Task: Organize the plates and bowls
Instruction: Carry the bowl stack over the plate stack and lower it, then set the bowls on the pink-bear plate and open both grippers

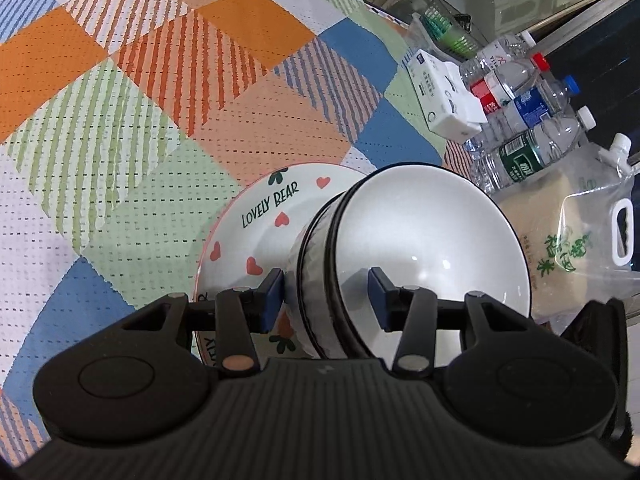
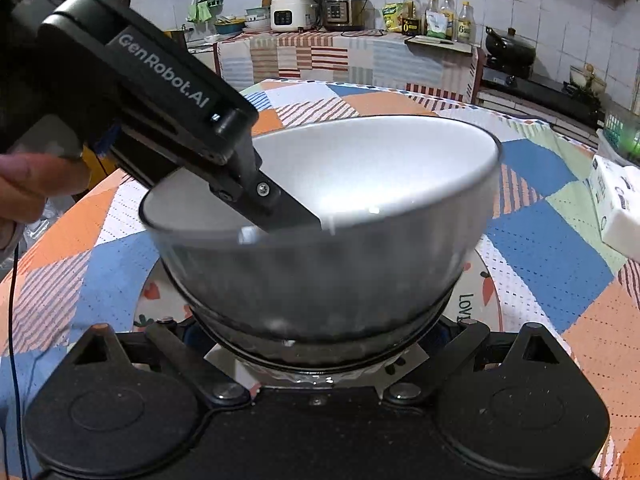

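Left wrist view: the left gripper (image 1: 326, 294) has its jaws clamped on the wall of a stack of bowls (image 1: 420, 236), one blue pad on the outside, the other inside the white bowl.
Bowls: two nested, black-rimmed, white inside, tilted on their side over the plate (image 1: 256, 220).
Plate: white, with red hearts and the words LOVELY BEAR, lying flat on the surface (image 1: 120, 120), which wears a patchwork cloth.
Right wrist view: the left gripper (image 2: 280, 216) reaches in from the upper left, one finger down inside the bowls (image 2: 360, 200).
Right gripper: its jaws (image 2: 320, 344) lie under the bowls and are hidden, so I cannot tell whether they grip.
Nearby: a white box (image 1: 444, 96), water bottles (image 1: 524, 120) and a clear pouch (image 1: 592, 240) beside the bowls.
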`<state>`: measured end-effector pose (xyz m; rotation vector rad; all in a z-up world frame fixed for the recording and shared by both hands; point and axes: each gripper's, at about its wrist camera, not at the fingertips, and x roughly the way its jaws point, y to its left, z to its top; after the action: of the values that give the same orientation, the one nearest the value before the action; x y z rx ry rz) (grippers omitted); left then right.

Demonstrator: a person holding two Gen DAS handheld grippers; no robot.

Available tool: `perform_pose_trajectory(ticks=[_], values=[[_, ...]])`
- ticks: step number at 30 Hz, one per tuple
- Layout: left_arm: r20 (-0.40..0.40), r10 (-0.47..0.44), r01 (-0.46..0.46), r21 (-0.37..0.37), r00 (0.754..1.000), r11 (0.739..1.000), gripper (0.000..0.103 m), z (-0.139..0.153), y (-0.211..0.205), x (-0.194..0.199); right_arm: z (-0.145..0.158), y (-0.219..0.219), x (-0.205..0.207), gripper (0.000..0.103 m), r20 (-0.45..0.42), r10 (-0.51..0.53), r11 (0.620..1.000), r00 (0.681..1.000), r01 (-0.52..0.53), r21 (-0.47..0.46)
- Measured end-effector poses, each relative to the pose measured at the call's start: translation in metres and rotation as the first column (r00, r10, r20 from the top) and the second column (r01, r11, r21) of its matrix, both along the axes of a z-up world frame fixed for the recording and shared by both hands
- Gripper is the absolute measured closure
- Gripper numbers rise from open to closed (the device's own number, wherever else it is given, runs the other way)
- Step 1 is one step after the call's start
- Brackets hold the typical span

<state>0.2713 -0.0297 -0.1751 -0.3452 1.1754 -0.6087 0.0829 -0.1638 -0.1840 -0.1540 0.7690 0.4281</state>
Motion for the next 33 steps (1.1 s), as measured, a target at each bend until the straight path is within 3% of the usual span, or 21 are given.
perform_pose_trajectory(ticks=[8,10,13,16,20,24,33], values=[[0.011,0.031,-0.031,0.005,0.999,0.999,0.056,0.001,0.000,-0.006,-0.004,0.008,0.001,0.005,0.011,-0.040,0.999,0.999,0.040,-0.035],[0.053,0.050,-0.052,0.051,0.997,0.997,0.045,0.003,-0.004,-0.014,-0.004,0.011,-0.002,0.004,0.003,-0.053,0.998,0.999,0.053,-0.044],[0.167,0.070,-0.092,0.133,0.984,0.987,0.043,0.012,-0.007,-0.028,-0.002,0.015,-0.010,0.004,-0.006,-0.048,0.997,0.999,0.048,-0.058],[0.240,0.078,-0.116,0.149,0.968,0.982,0.038,0.025,-0.005,-0.038,0.001,0.014,-0.021,0.004,-0.002,-0.046,0.997,0.999,0.045,-0.067],[0.259,0.051,-0.091,0.146,0.964,0.985,0.037,0.042,0.001,-0.051,0.012,0.010,-0.036,0.004,-0.001,-0.057,0.996,0.998,0.057,-0.062],[0.286,0.025,-0.090,0.216,0.958,0.972,0.039,0.055,0.000,-0.070,0.022,-0.001,-0.051,0.004,-0.001,-0.100,0.994,0.995,0.100,-0.044],[0.323,0.040,-0.114,0.214,0.946,0.970,0.037,0.097,0.005,-0.113,0.051,-0.013,-0.083,0.004,0.046,-0.105,0.993,0.993,0.107,-0.048]])
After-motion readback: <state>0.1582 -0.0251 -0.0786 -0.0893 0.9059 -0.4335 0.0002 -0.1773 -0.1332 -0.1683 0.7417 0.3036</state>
